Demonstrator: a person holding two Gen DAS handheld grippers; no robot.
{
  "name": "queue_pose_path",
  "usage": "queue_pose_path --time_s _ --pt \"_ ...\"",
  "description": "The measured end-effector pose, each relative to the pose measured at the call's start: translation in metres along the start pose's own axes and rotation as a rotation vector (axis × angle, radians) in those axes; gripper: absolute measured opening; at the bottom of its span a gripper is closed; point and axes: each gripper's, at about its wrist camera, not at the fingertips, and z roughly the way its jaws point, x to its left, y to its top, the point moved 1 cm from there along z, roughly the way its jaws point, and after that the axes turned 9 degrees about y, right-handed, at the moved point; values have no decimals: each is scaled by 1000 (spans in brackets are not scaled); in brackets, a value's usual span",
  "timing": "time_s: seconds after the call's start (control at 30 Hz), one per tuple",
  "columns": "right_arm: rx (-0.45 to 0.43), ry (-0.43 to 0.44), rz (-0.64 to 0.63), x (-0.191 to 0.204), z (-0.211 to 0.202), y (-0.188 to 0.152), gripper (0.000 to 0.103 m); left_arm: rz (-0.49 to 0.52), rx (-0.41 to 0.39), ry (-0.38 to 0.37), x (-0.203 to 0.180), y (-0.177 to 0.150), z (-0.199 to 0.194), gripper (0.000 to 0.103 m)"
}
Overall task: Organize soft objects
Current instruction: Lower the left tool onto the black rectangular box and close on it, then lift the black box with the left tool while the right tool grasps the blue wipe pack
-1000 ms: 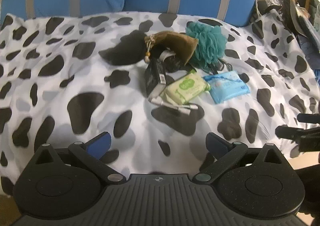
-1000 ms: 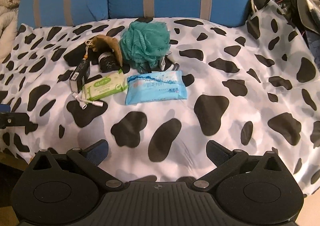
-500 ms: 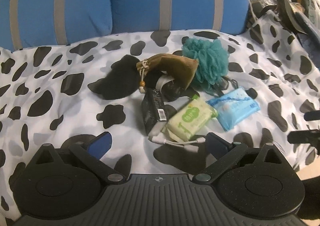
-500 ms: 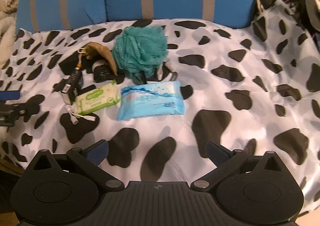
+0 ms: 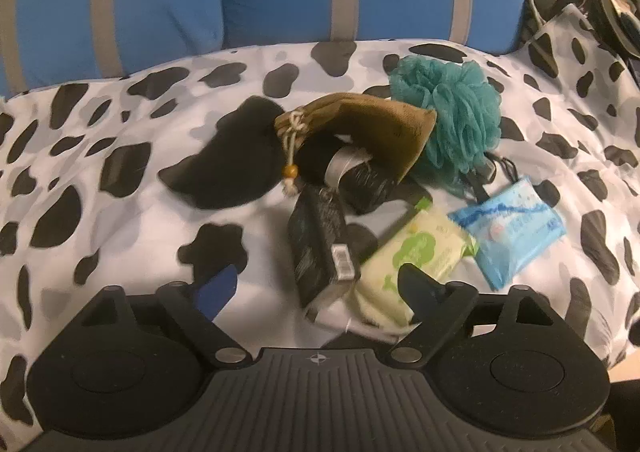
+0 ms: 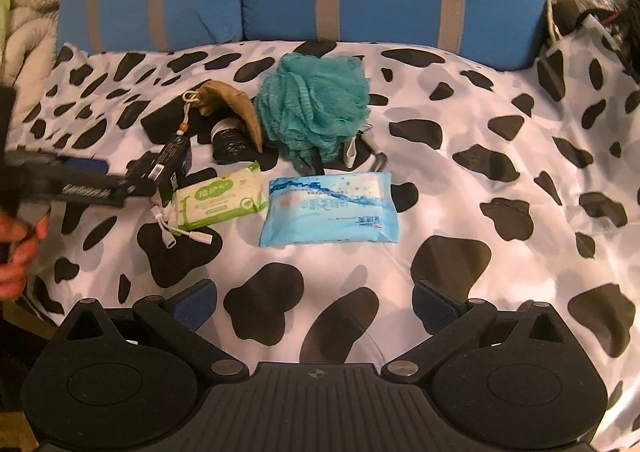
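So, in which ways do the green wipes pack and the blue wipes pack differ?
The green wipes pack looks smaller than the blue wipes pack. The green pack is pale green and cream, while the blue pack is light blue with white. The green pack lies against the black box near the left gripper; the blue pack lies apart from both. Both are soft, flat packs lying on the cow-print cover.

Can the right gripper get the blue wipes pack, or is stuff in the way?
Probably yes. The right gripper is open, and only bare cow-print blanket lies between it and the blue wipes pack. The teal bath pouf sits behind the pack.
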Motion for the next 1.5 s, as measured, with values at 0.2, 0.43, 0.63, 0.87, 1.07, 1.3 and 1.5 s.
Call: queue_pose_path --time_s 0.2,0.43,0.63,0.87,1.07,1.3,1.5 --pt "12 -26 -65 7 1 -4 103 -1 4 42 -5 10 21 74" --pt "26 -27 -79 7 4 -5 103 11 58 51 -9 8 45 43" --pt "26 3 -30 1 4 -3 103 -40 92 32 3 2 54 31" --pt "26 44 -6 -1 5 -3 103 -51 61 13 8 1 52 26" --pt "21 0 -14 -3 6 -4 103 -10 -8 2 7 4 29 25" --pt "21 18 35 -9 7 -4 103 -37 -92 -31 12 7 -22 25" --pt "2 -8 44 -10 10 -3 103 -73 -139 -72 15 -3 -70 25"
